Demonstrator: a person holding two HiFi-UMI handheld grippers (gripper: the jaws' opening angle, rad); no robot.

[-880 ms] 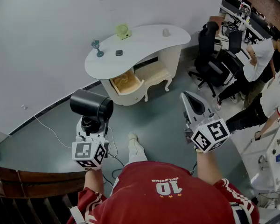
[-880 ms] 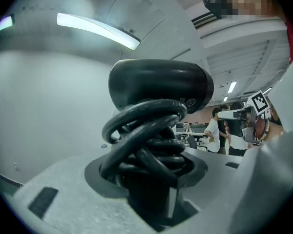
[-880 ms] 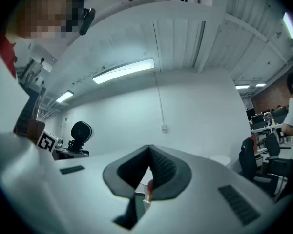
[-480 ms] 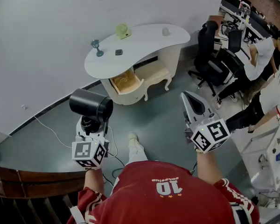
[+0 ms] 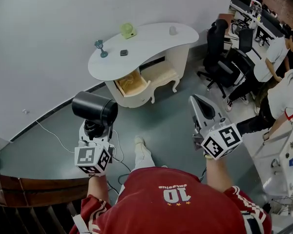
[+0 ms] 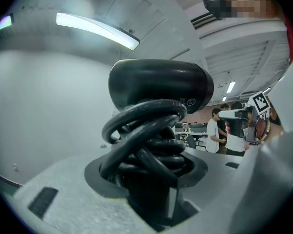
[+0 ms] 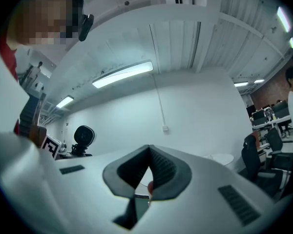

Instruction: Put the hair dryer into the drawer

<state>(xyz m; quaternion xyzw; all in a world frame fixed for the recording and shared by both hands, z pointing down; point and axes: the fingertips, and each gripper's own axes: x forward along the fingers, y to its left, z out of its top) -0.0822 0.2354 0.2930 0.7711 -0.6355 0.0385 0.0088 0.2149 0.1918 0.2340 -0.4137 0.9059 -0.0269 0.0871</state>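
Nothing much has moved in the last second: left gripper (image 5: 92, 129) still clamped wide on the hair dryer (image 5: 95, 108) well short of the desk (image 5: 151, 38), its drawer (image 5: 132, 84) open, right gripper (image 5: 201, 106) apparently shut, empty, so the carry remains.

The head view looks steeply down from over the person's shoulders, past the left gripper (image 5: 93, 128) and right gripper (image 5: 196, 100), to a white desk (image 5: 146, 43) well ahead. The left gripper view sits tight behind the hair dryer (image 6: 161, 84), facing level. The right gripper view tilts slightly up at the wall (image 7: 195, 101), sharing that hair dryer and, seemingly, the desk.
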